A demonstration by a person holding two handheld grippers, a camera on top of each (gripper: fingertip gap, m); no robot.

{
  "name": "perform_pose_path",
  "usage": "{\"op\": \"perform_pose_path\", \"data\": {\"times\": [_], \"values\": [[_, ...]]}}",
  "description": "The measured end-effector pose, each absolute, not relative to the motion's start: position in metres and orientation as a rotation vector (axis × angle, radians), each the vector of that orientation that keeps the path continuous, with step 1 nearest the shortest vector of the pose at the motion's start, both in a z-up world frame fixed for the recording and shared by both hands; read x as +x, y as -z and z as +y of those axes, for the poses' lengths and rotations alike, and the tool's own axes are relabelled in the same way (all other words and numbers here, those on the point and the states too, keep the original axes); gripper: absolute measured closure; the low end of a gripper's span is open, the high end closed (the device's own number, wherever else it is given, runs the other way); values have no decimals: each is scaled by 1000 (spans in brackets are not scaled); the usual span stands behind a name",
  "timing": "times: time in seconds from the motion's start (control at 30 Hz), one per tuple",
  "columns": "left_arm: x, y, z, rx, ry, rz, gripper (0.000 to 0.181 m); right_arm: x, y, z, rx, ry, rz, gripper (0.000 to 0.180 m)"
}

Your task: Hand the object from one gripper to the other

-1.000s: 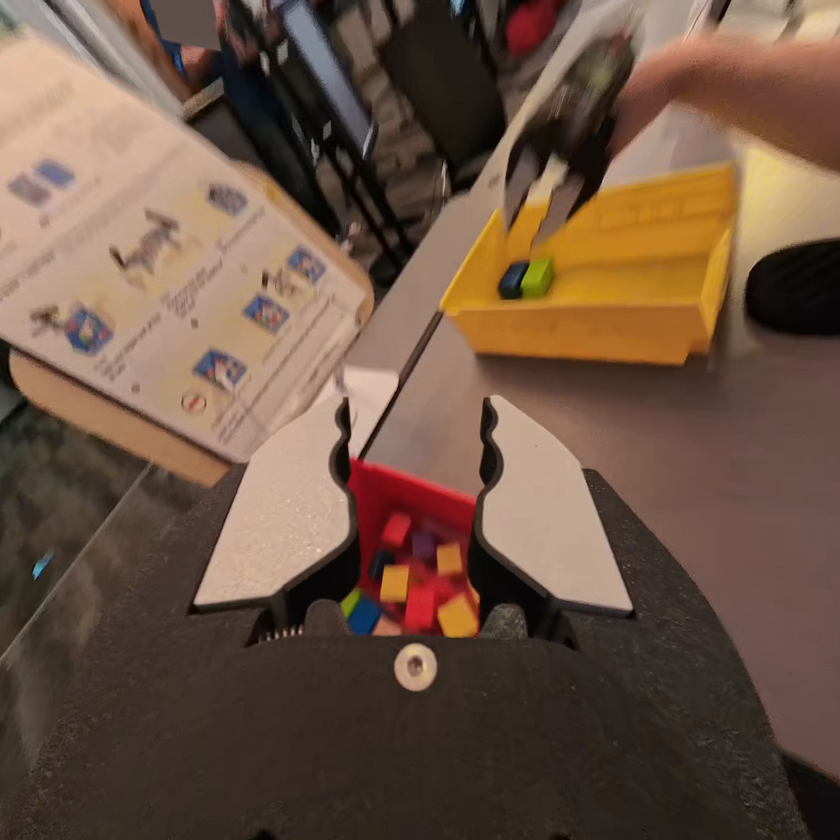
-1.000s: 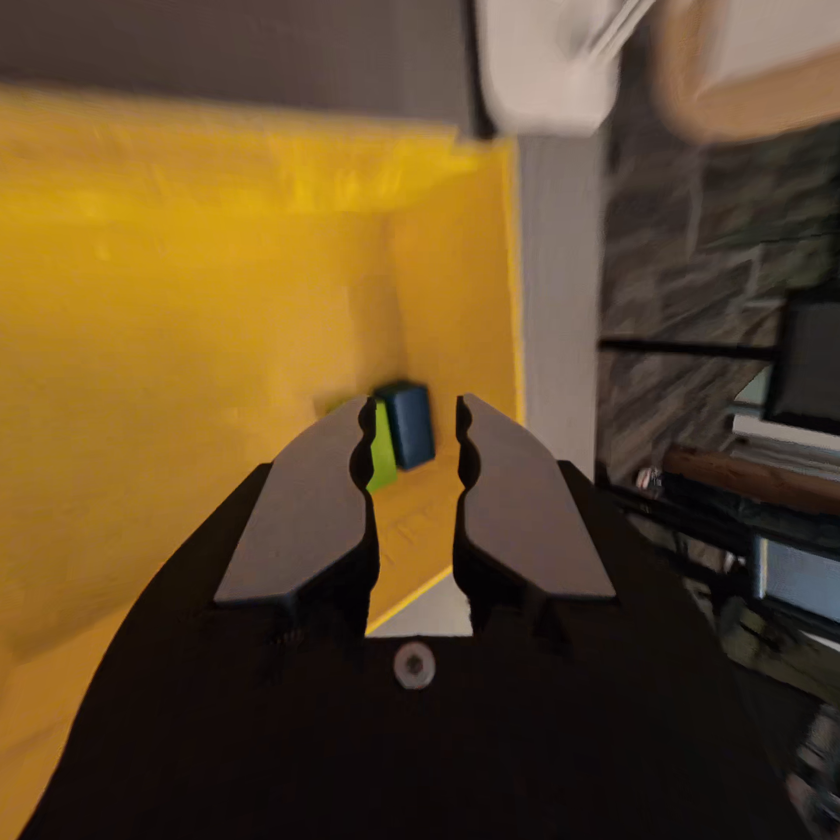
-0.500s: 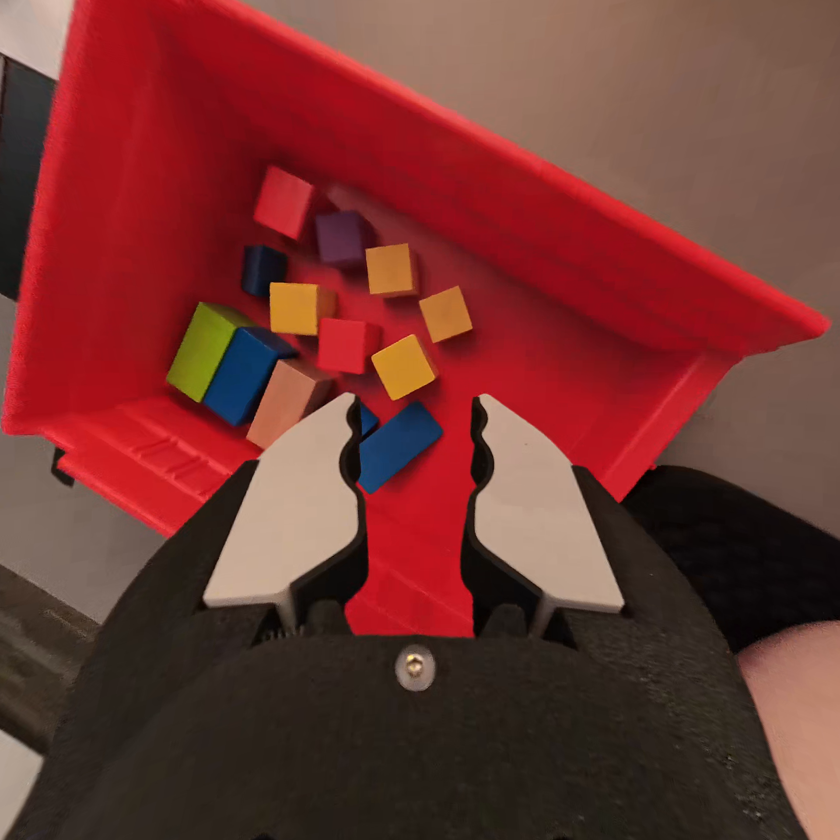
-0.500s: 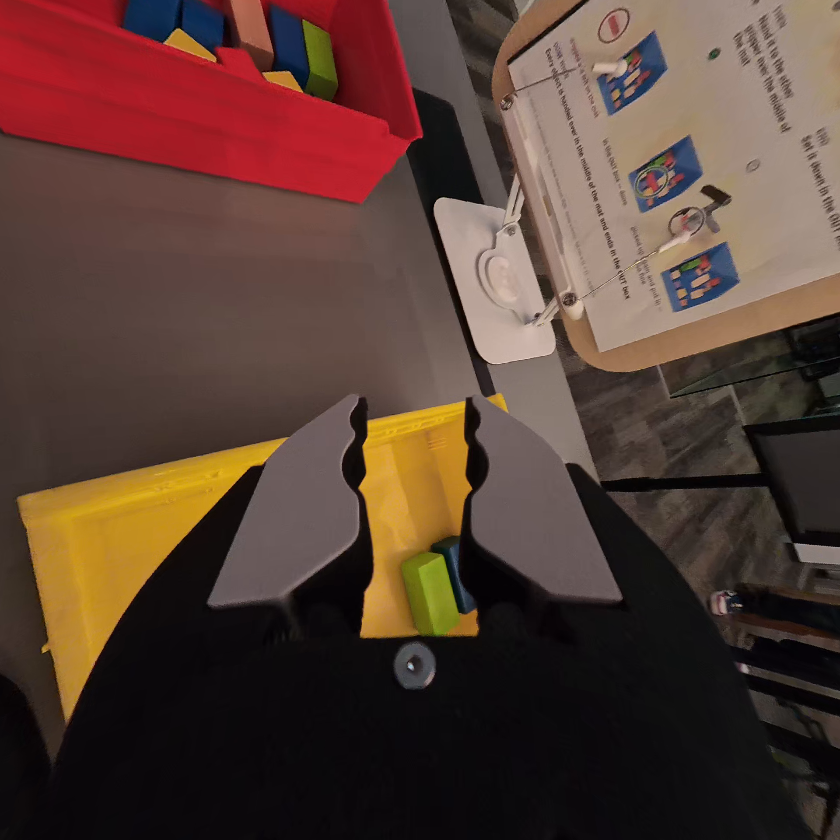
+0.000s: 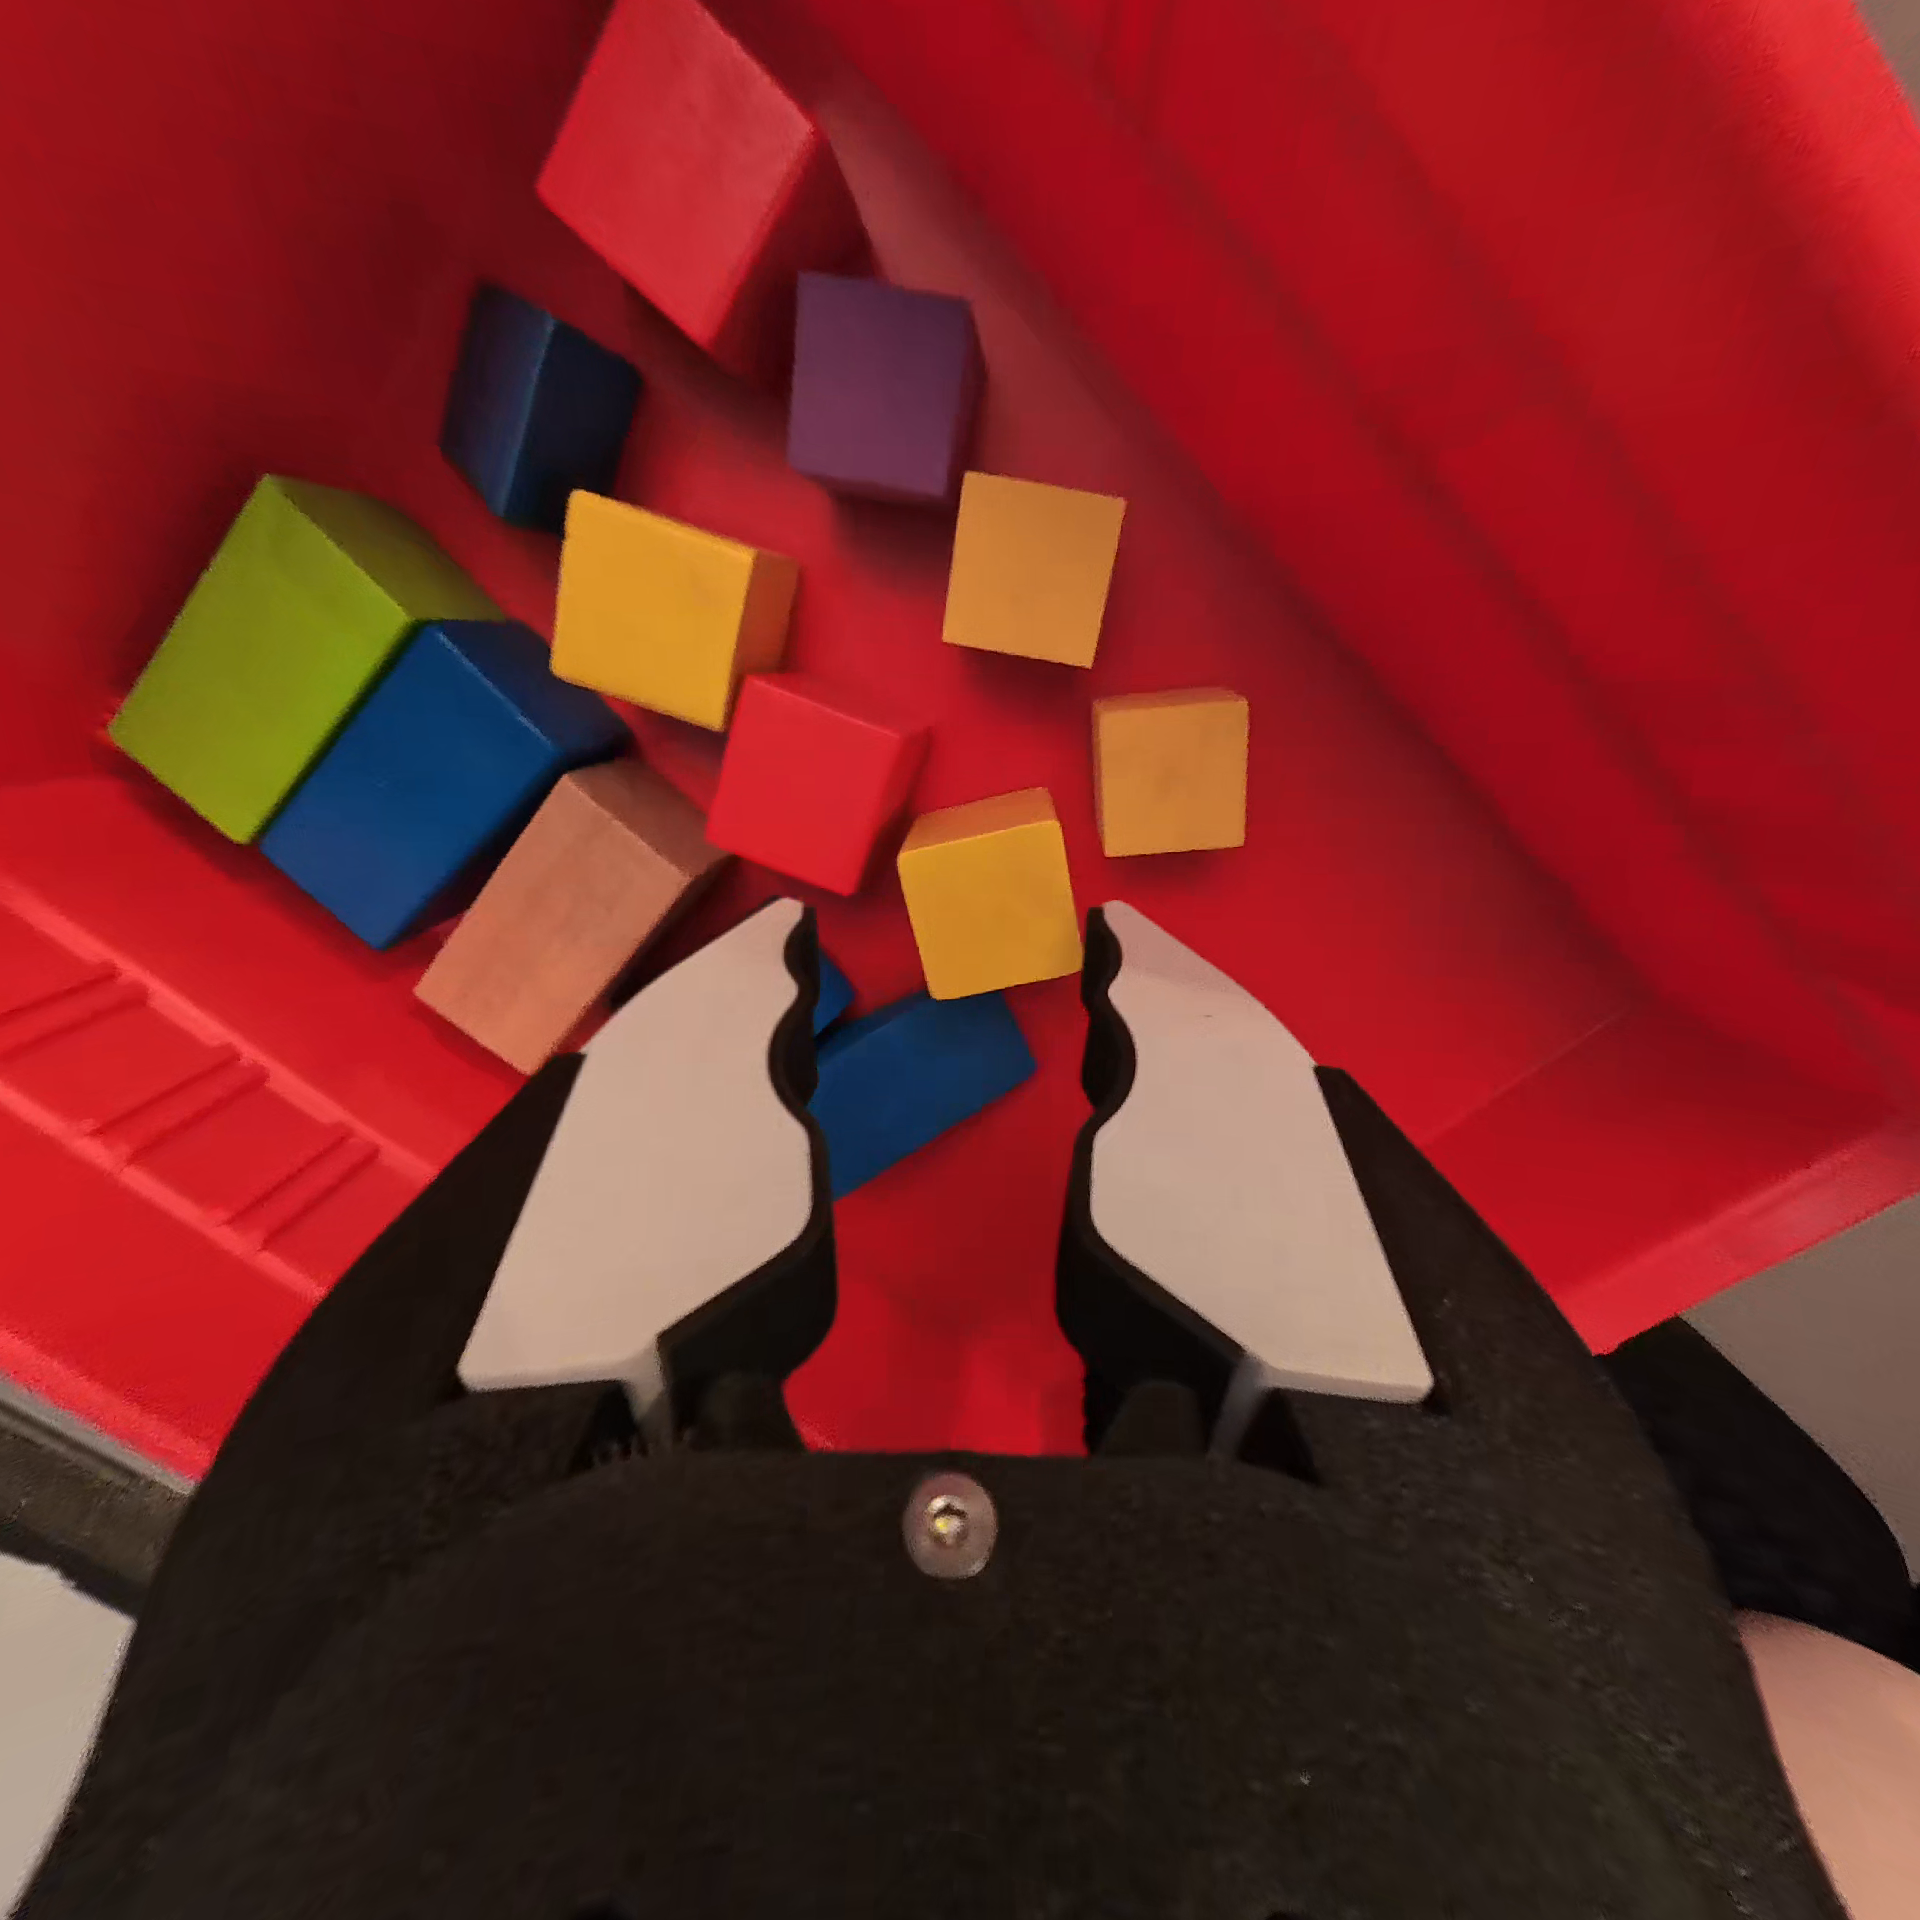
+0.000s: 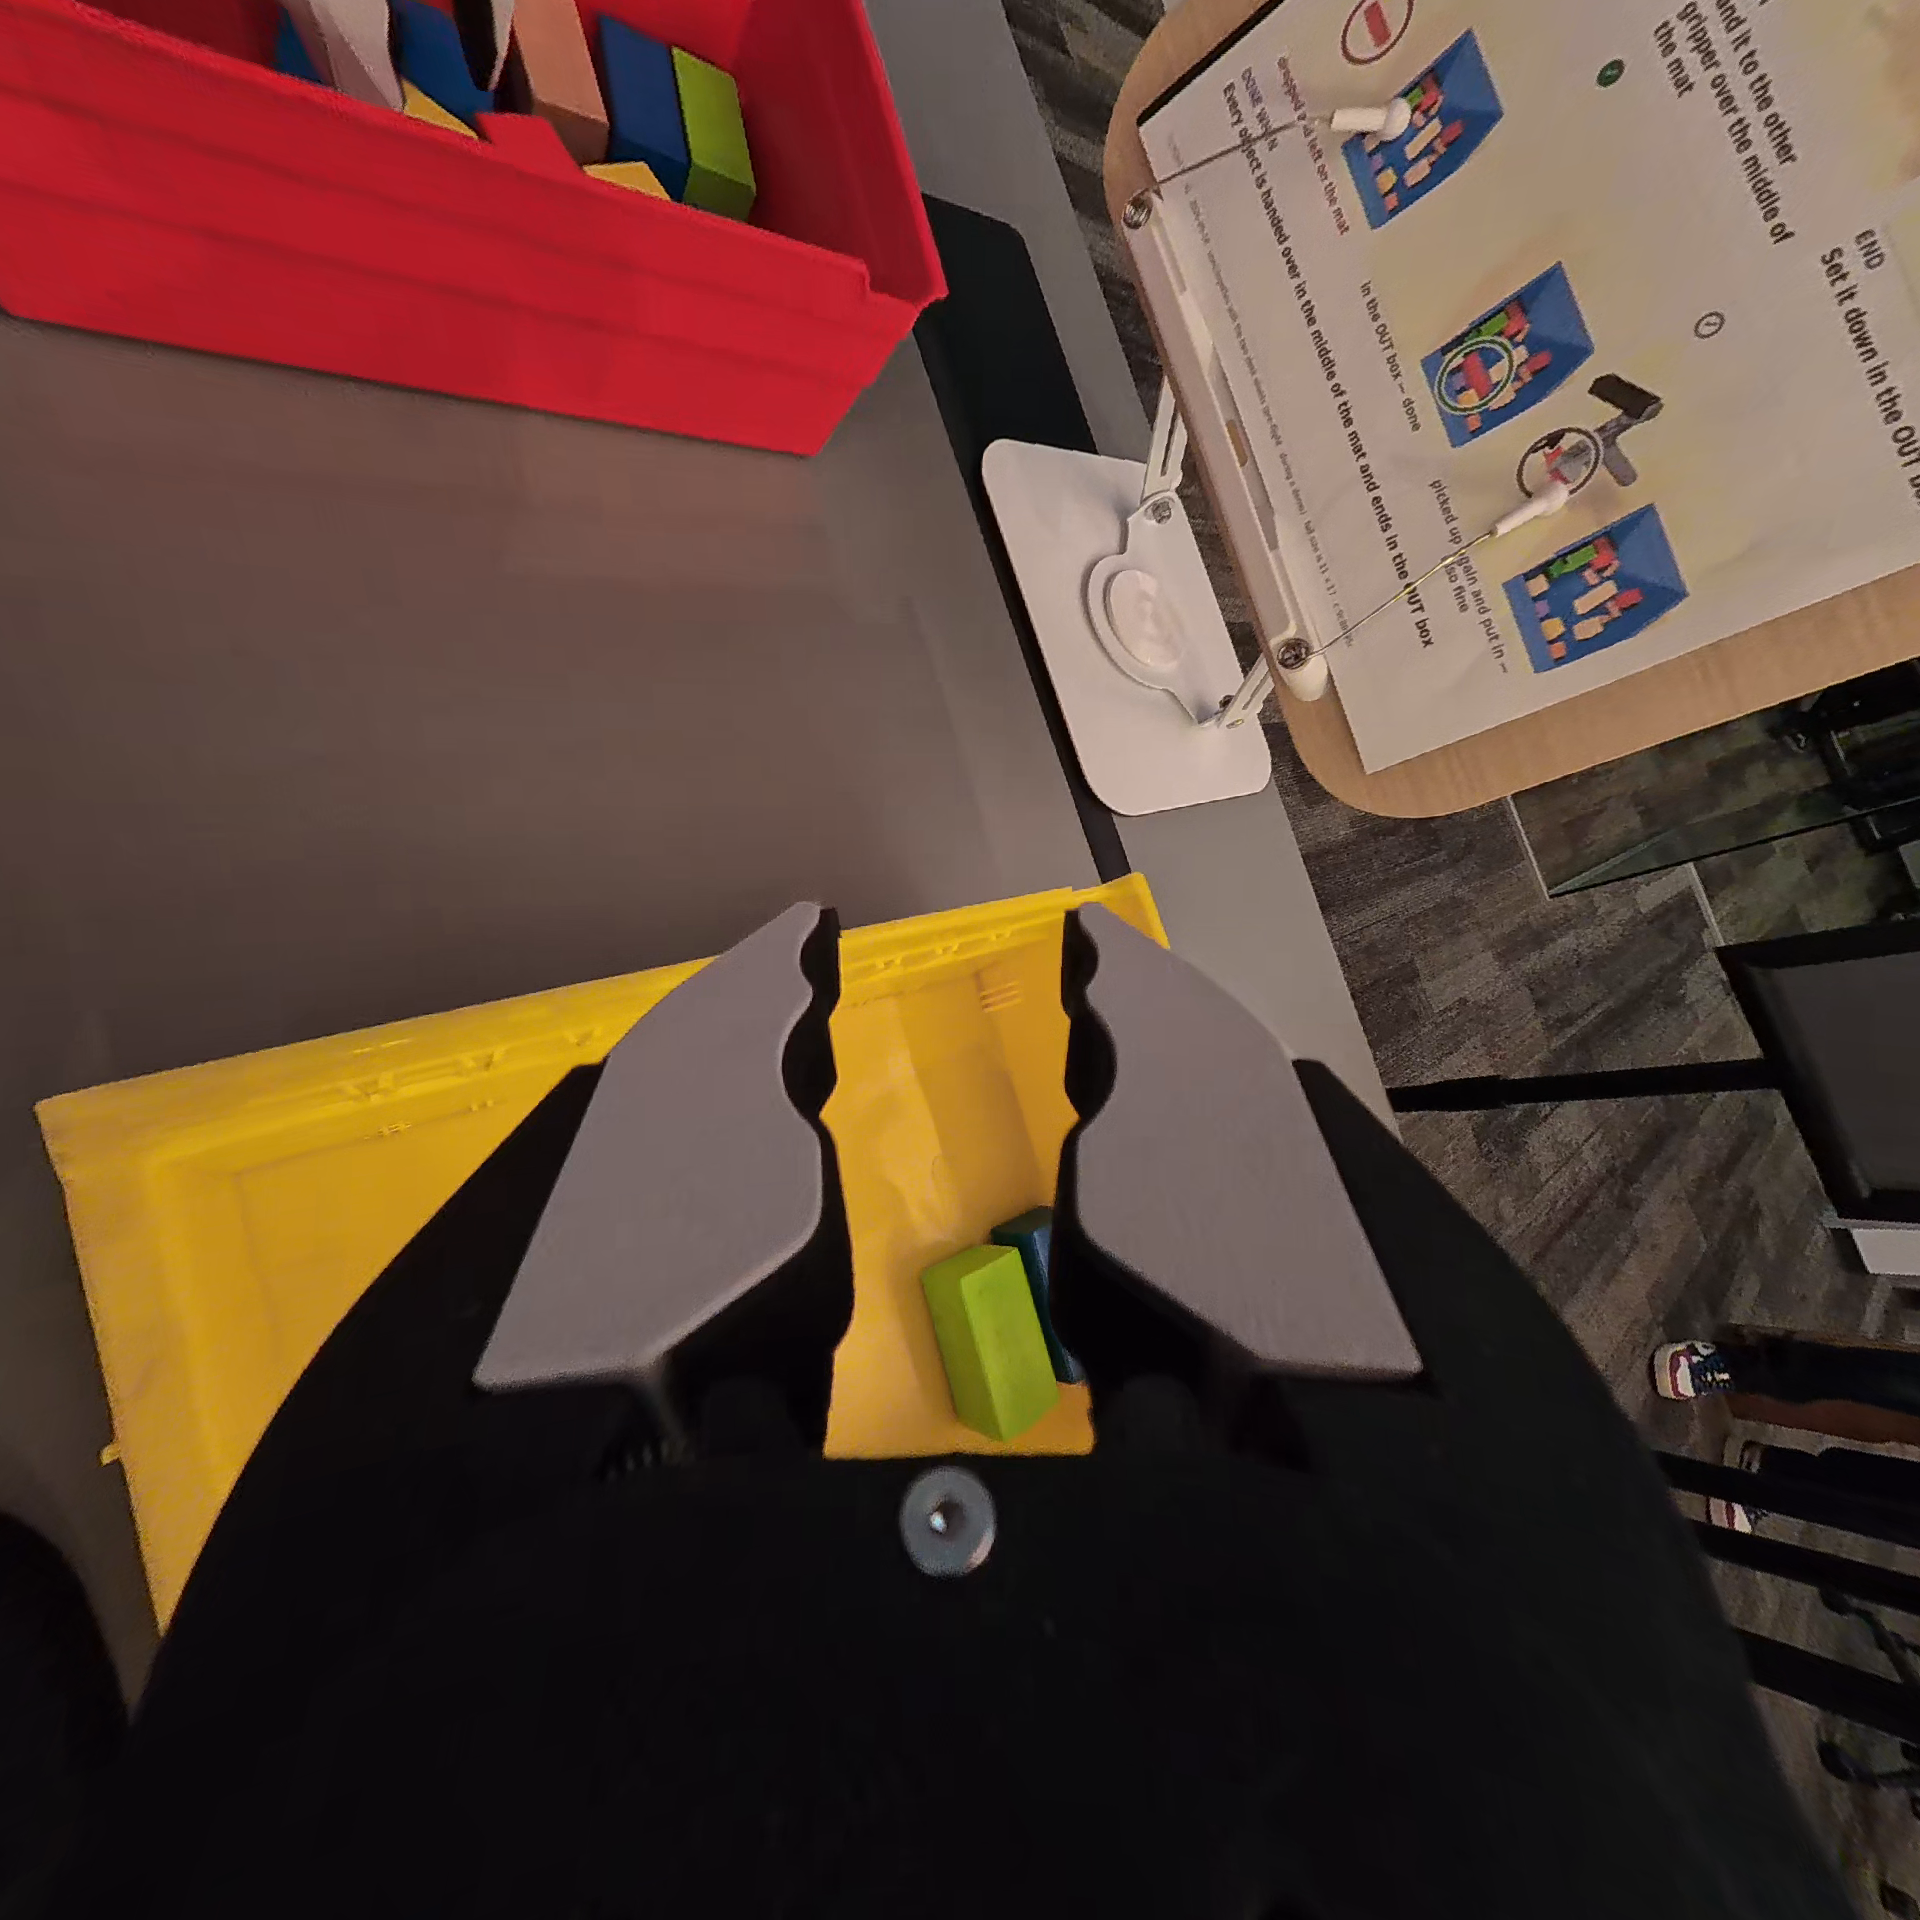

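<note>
Dark grey bench up top, smooth and dimly lit, soft sheen across it. Off its edge, patchy grey carpet floor. A white stand base sits at the bench edge, propping a wooden board with a printed sheet. Dark furniture frames stand over the carpet at the right.

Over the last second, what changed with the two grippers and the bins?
The left gripper swung from facing across the table down into the red bin, now close over the blocks near a yellow block. The right gripper pulled back up out of the yellow bin. Both stayed open and empty; the green block stayed in the yellow bin.
</note>
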State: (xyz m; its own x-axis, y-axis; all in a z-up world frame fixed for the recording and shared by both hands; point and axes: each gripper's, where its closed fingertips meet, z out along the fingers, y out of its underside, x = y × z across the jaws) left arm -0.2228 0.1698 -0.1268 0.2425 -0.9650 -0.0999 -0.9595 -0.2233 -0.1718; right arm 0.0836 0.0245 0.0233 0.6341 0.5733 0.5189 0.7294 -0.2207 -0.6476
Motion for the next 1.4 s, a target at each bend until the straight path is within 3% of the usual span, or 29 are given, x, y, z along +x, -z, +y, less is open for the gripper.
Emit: {"op": "perform_pose_path", "data": {"times": [0.57, 0.7, 0.87, 1.07, 1.4], "values": [[-234, 139, 172, -2363, -42, 1877, 146, 81, -12, 29, -1948, 235, -1067, 138], [-230, 95, 170, -2248, 168, 1781, 146, 60, -43, 41, -1758, 271, -1030, 137], [-180, -10, 107, -1733, 871, 1753, 146, -30, -95, 25, -1227, 213, -1112, 129], [-140, -110, 35, -1265, 1551, 1597, 147, -87, -108, 16, -1035, 309, -1092, 121], [-116, -129, -14, -1064, 1855, 1612, 147, -112, -125, -5, -836, 466, -1056, 132]]}}
